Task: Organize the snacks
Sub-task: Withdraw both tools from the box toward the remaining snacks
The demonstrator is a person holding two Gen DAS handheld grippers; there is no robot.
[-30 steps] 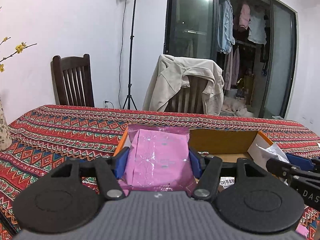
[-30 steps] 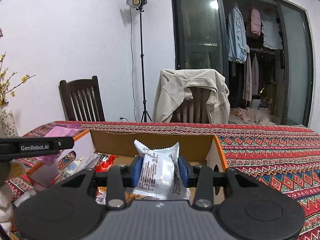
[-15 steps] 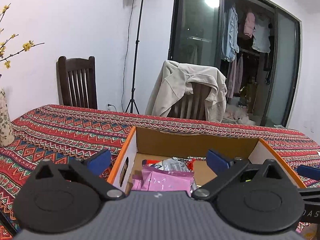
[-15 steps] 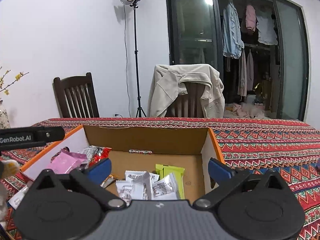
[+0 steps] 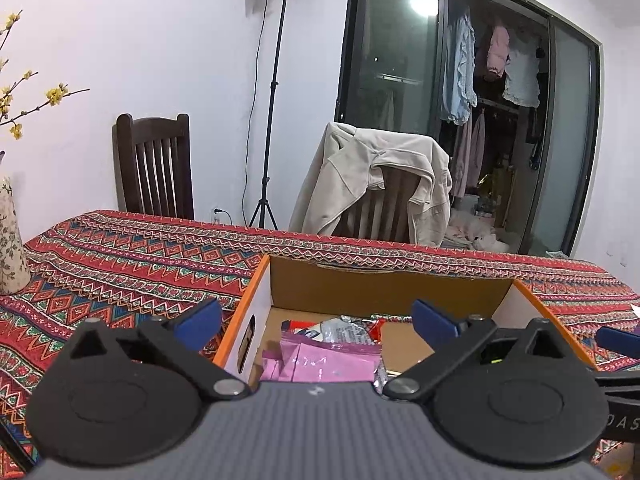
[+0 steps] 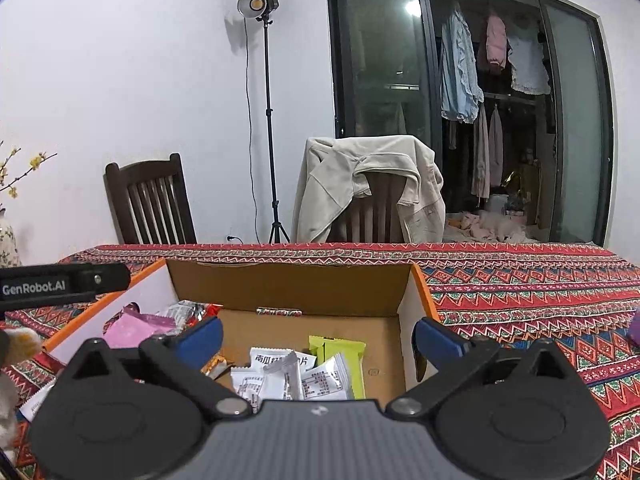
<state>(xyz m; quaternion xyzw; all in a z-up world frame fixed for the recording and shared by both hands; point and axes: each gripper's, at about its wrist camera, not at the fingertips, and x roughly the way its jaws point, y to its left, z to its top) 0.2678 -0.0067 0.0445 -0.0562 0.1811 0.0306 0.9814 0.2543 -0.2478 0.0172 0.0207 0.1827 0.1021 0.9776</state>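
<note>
Left wrist view: left gripper (image 5: 316,322) hangs over the near-left corner of the cardboard box (image 5: 384,284), jaws spread wide, nothing between them. They have just been opening — the pink packet (image 5: 320,362) now lies flat in the box right below, clear of both pads. Behind it a silver wrapper (image 5: 348,330) and a bit of red packaging, touching each other.

Right wrist view: right gripper (image 6: 318,334) same story, jaws fully apart after just opening, empty. The white packets (image 6: 288,376) sit in a small heap on the box floor under it, overlapping a green packet (image 6: 338,350) beside the right wall. Pink packet also visible at the far left of the box from here.

Progress, as I read it: both current items are dropped, several snacks are in the box. Left to do — something purple at the right frame edge (image 6: 634,330) on the patterned tablecloth (image 6: 520,292) and a white wrapper at lower left outside the box (can't tell what either is). Whether more waits out of frame, unknown.

Box contents are loosely piled, not sorted by type.
</note>
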